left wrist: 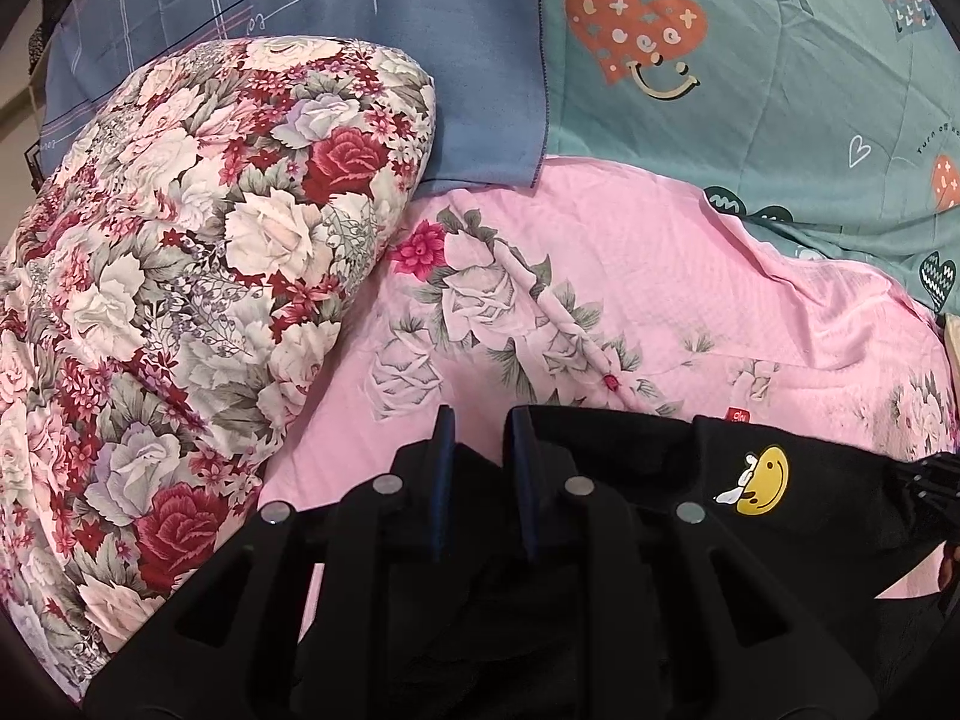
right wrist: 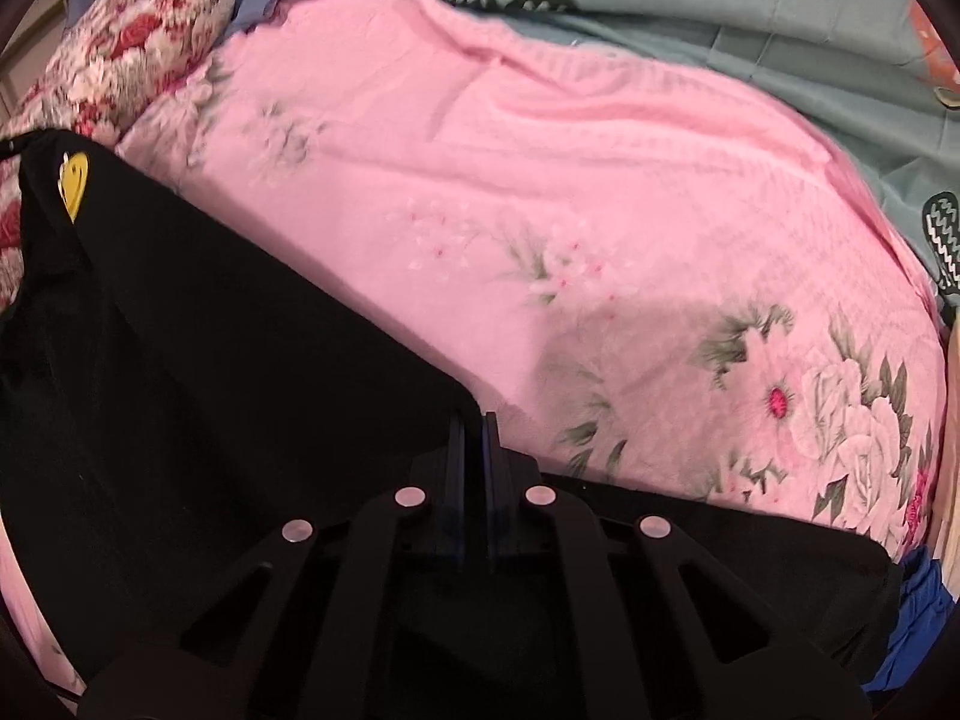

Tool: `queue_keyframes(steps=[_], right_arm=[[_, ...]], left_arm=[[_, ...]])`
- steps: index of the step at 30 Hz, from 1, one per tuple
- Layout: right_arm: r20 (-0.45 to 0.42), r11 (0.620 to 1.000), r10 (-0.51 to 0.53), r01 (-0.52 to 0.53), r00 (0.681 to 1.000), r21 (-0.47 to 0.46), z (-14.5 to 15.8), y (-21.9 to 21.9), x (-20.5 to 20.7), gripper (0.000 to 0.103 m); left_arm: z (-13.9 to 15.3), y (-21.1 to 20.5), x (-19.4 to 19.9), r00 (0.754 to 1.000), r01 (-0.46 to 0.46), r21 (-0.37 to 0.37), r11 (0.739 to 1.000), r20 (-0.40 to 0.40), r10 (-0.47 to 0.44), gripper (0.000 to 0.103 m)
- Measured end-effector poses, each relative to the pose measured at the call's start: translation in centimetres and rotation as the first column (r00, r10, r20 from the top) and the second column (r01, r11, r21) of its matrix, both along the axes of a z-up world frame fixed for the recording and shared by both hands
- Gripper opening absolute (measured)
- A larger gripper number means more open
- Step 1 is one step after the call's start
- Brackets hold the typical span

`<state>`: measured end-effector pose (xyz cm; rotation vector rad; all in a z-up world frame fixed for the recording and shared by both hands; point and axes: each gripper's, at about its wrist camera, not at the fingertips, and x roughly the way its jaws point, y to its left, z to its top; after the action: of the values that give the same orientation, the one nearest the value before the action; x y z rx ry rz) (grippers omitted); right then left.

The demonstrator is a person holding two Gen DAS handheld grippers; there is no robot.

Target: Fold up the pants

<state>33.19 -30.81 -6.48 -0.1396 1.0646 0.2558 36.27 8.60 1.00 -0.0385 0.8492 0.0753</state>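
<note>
The black pants [left wrist: 672,480] with a yellow smiley patch [left wrist: 761,481] lie on the pink floral bedsheet [left wrist: 630,276]. In the left wrist view my left gripper [left wrist: 483,420] has its jaws a little apart, and black cloth shows between the fingers lower down. In the right wrist view the pants [right wrist: 198,360] spread to the left, with the smiley patch [right wrist: 73,183] at the far left. My right gripper [right wrist: 474,420] is shut on a corner edge of the pants, held over the sheet [right wrist: 540,180].
A red-and-white floral pillow [left wrist: 180,276] lies at the left, with a blue-grey plaid pillow [left wrist: 336,18] behind it. A teal quilt with hearts [left wrist: 750,72] lies at the back right. Something blue [right wrist: 918,606] shows at the right wrist view's lower right edge.
</note>
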Motion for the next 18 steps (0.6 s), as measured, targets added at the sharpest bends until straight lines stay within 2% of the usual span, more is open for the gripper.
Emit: queue_keyframes(steps=[4,8,18], right_arm=[[0.094,0.998,-0.051,0.047,0.994,0.04,3.2,-1.1,1.0,0.004],[0.132,0.998,-0.068,0.066,0.989,0.023,4.2,-0.4,3.1,0.004],[0.078,0.996,-0.081,0.083,0.994,-0.022,0.2,2.0,8.0,0.004]], left_arm=[[-0.4,0.3,0.6,1.0,-0.031,0.007,0.999,-0.005,0.031,0.019],[-1.0,0.7,1.4,0.997,-0.077,0.017,0.997,-0.005,0.077,0.019],[-4.5,1.6,3.7,0.991,-0.126,0.085,0.988,-0.034,0.13,0.022]])
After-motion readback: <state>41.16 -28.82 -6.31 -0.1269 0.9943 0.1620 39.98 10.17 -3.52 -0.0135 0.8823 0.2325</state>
